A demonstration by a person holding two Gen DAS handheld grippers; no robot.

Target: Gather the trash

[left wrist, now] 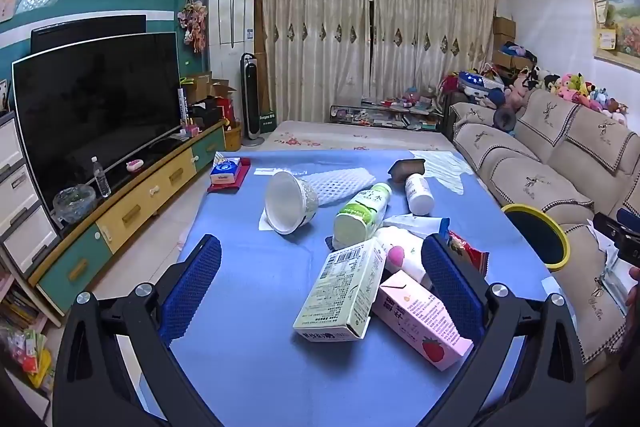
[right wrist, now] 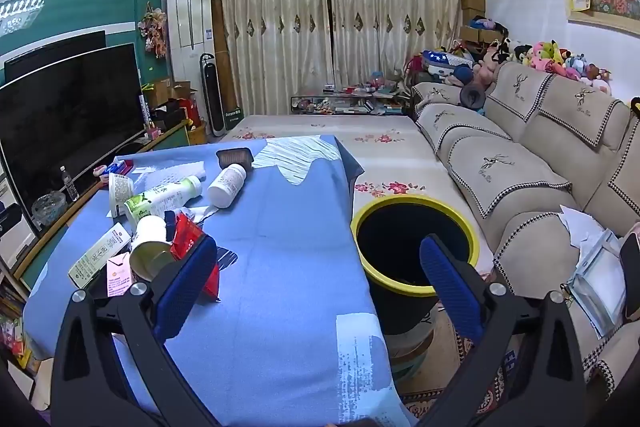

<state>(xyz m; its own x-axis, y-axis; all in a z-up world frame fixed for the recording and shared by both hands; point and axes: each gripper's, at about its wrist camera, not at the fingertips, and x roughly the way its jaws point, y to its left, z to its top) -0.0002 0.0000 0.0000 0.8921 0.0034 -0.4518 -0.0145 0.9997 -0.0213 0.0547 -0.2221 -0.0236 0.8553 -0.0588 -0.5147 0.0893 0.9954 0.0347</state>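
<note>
Trash lies on a blue-covered table (left wrist: 248, 287): a green-white carton (left wrist: 344, 291), a pink strawberry carton (left wrist: 420, 319), a green bottle (left wrist: 362, 213), a white cup (left wrist: 288, 201), a white pill bottle (left wrist: 419, 193), a red wrapper (left wrist: 466, 251). My left gripper (left wrist: 320, 267) is open and empty, with the green-white carton between its fingers. My right gripper (right wrist: 320, 267) is open and empty over the table's right edge, beside the yellow-rimmed black bin (right wrist: 412, 243). The red wrapper (right wrist: 188, 233) lies by its left finger.
A beige sofa (right wrist: 520, 167) with papers on it stands to the right, behind the bin. A TV (left wrist: 96, 107) on a low cabinet is to the left. A tissue box (left wrist: 226, 171) and a dark tray (left wrist: 406, 169) sit at the table's far end.
</note>
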